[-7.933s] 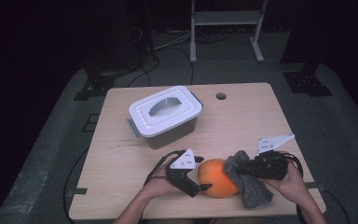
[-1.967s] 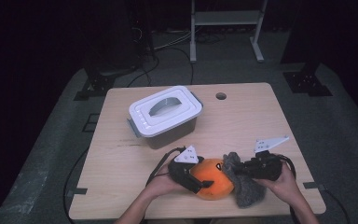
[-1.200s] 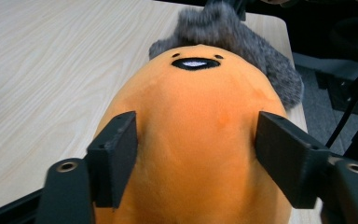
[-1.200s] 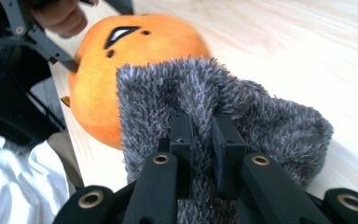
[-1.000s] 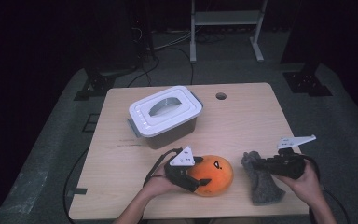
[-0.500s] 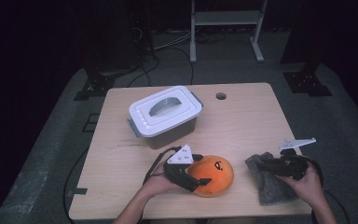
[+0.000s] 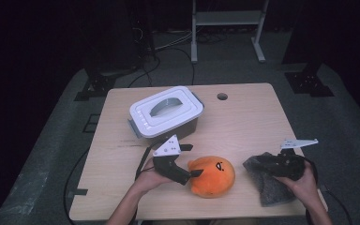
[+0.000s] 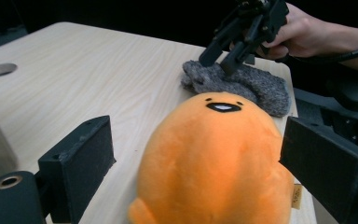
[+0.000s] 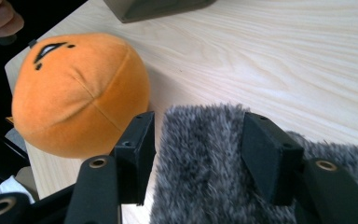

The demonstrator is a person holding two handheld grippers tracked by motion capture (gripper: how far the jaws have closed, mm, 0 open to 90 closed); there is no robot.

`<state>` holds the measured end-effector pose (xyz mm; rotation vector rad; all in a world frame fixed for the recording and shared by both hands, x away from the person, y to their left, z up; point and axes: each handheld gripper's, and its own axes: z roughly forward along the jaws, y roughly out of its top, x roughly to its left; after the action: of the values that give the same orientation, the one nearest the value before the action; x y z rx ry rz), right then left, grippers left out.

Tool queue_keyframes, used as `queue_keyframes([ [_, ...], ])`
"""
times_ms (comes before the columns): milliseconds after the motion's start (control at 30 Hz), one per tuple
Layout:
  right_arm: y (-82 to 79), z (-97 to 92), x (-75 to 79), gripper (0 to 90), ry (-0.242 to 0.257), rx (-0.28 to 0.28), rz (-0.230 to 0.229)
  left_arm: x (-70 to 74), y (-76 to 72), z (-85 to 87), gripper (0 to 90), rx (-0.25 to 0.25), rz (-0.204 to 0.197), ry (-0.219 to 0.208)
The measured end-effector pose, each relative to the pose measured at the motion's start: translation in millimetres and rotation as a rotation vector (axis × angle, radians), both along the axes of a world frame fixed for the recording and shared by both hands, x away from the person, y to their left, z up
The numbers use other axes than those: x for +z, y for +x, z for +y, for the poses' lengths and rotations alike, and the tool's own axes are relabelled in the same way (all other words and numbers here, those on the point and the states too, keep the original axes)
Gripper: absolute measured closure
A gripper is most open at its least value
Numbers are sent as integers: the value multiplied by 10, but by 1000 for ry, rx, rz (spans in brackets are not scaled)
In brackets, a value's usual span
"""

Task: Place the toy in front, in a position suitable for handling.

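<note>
**Fingers spread, toy and cloth let go**

Fingers of the right gripper (image 9: pixel 193 154) stand apart over the grey cloth (image 9: pixel 205 168), having just been opening, the fabric loose between them. The left gripper (image 8: pixel 196 172) has also been widening; its jaws flank the orange plush toy (image 8: pixel 214 158) without seeming to press, though contact is hard to judge. Toy and cloth lie apart at the near edge of the table (image 7: pixel 243 117). This looks like a release; next, each hand should lift clear.

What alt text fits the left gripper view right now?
An orange plush toy sits between the left tool's open jaws on a wooden table. Behind it, the right tool hovers at a grey fuzzy cloth.
</note>
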<state>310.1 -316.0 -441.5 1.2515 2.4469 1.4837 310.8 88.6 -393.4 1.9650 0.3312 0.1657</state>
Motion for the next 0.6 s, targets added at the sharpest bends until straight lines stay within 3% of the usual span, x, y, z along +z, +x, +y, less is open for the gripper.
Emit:
queue_keyframes([
  [300, -13, 84, -16, 406, -12, 13, -13, 93, 47, 155, 77, 39, 10, -61],
  [600, -21, 78, -3, 402, 1, 10, -9, 168, 62, 283, 77, 58, -16, -71],
])
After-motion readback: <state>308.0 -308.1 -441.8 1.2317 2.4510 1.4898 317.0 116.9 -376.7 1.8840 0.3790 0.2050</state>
